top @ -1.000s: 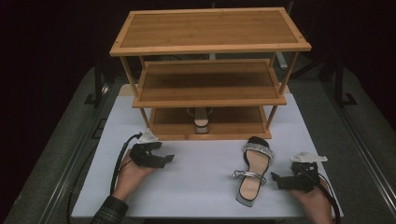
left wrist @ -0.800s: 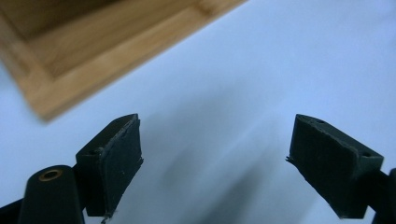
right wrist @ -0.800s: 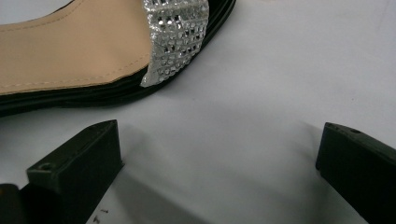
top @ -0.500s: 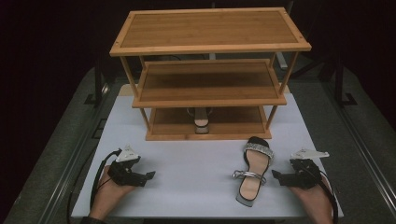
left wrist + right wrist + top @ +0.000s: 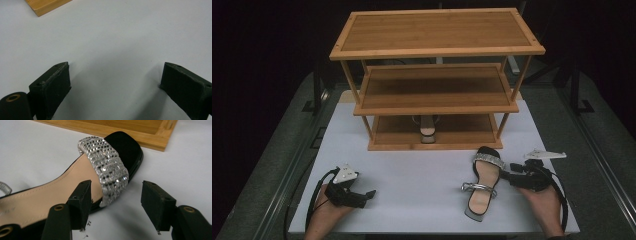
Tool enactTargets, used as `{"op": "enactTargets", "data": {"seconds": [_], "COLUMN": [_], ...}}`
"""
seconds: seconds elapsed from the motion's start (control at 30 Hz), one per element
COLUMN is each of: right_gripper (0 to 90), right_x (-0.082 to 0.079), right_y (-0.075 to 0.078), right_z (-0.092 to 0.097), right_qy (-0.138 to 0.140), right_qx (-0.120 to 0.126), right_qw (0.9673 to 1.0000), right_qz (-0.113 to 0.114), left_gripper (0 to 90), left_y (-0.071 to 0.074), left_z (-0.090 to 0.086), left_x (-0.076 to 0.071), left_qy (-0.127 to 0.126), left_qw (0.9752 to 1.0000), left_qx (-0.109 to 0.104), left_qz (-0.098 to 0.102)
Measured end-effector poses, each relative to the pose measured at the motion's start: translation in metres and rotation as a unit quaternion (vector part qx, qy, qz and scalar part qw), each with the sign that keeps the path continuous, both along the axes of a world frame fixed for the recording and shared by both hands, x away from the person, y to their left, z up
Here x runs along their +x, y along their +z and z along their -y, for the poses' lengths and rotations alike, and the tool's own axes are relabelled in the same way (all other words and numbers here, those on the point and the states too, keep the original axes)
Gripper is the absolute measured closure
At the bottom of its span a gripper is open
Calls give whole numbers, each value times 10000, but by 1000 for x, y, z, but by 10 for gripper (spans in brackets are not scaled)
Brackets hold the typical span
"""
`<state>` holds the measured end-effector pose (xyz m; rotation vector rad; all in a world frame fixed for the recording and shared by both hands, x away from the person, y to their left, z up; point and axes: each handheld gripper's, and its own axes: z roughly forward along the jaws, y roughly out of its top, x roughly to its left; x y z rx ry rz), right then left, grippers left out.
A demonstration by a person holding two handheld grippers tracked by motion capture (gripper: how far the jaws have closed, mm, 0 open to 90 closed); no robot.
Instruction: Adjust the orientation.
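Observation:
A black sandal point(image 5: 481, 186) with a glittery silver toe strap point(image 5: 107, 167) lies on the white mat, toe toward the wooden shelf rack point(image 5: 437, 50). A second sandal point(image 5: 427, 131) stands on the rack's bottom shelf. My right gripper point(image 5: 506, 175) is at the sandal's right side by the toe strap. Its jaws have just been closing and straddle the sandal's edge point(image 5: 117, 203): one over the insole, one over the mat, neither pad pressing. My left gripper point(image 5: 367, 196) rests low at the mat's near left. Its jaws point(image 5: 115, 85) have just been opening and hold nothing.
The three-tier rack stands at the back of the white mat point(image 5: 412, 170); its top and middle shelves are bare. A corner of the rack's base point(image 5: 45, 6) lies ahead of the left gripper. Dark floor and metal rails flank the table.
The left hand has drawn back toward the near left edge and sunk to the mat. The right gripper has edged up beside the sandal's toe strap, and its jaws have narrowed.

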<state>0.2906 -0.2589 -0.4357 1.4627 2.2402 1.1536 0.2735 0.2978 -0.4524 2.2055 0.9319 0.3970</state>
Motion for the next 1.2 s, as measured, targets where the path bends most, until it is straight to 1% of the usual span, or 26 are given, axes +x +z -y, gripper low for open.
{"op": "enactTargets", "data": {"seconds": [0.07, 0.1, 0.13, 0.17, 0.27, 0.3, 0.37, 0.4, 0.47, 0.5, 0.6, 0.63, 0.67, 0.7, 0.83, 0.9, 0.93, 0.97, 1.0, 1.03, 1.1, 1.2], "right_gripper": [442, 464, 515, 515, 615, 621, 634, 634, 636, 637, 637, 638, 639, 639, 640, 640, 641, 641, 641, 642, 642, 643], "right_x": [5, 8, 11, 11, 15, 15, 14, 14, 14, 14, 15, 17, 19, 19, 25, 30, 32, 38, 38, 40, 46, 54], "right_y": [-2, -3, -4, -4, -6, -5, -2, -2, 0, 1, 5, 6, 8, 8, 13, 15, 16, 17, 17, 18, 19, 20], "right_z": [-2, -4, -6, -6, -6, -7, -9, -9, -7, -7, -9, -11, -15, -15, -27, -36, -40, -50, -50, -54, -64, -81], "right_qy": [37, 56, 54, 54, 149, 177, 243, 243, 307, 306, 381, 423, 547, 547, 781, 936, 990, 1122, 1122, 1175, 1318, 1591], "right_qx": [30, -7, -16, -16, 63, 76, -40, -40, 42, 88, 120, 147, 151, 151, 217, 222, 221, 231, 231, 235, 238, 310], "right_qw": [10000, 10000, 9999, 9999, 9998, 9998, 9997, 9997, 9995, 9995, 9991, 9989, 9982, 9982, 9962, 9946, 9941, 9926, 9926, 9919, 9900, 9855], "right_qz": [-53, -78, -113, -113, -108, -80, -12, -12, 62, 42, 118, 134, 190, 190, 317, 391, 383, 408, 408, 411, 442, 499], "left_gripper": [80, 80, 80, 80, 80, 80, 80, 80, 80, 80, 81, 81, 81, 81, 81, 80, 81, 81, 81, 81, 81, 81], "left_y": [0, 0, 0, 0, 0, 0, 0, 0, 0, 0, 0, 0, 0, 0, 0, 0, 0, 0, 0, 0, 0, 0], "left_z": [0, 0, 0, 0, 0, 0, 0, 0, 0, 0, 0, 0, 0, 0, 0, 0, 0, 0, 0, 0, 0, 0], "left_x": [0, 0, 0, 0, 0, 0, 0, 0, 0, 0, 0, 0, 0, 0, 1, 1, 1, 1, 1, 1, 1, 1], "left_qy": [0, 1, 2, 3, 4, 5, 5, 7, 7, 8, 13, 14, 14, 12, 12, 12, 12, 11, 11, 19, 21, 20], "left_qw": [10000, 10000, 10000, 10000, 10000, 10000, 10000, 10000, 10000, 10000, 10000, 10000, 10000, 10000, 10000, 10000, 10000, 10000, 10000, 10000, 10000, 10000], "left_qx": [-8, -10, -9, -11, -11, -12, -14, -13, -15, -17, -24, -24, -21, -18, -26, -25, -24, -23, -24, -37, -33, -35], "left_qz": [-3, -3, -4, -4, -8, -8, -9, -8, -9, -8, -8, -7, -10, -7, -8, -10, -10, -10, -11, -9, -11, -11]}}
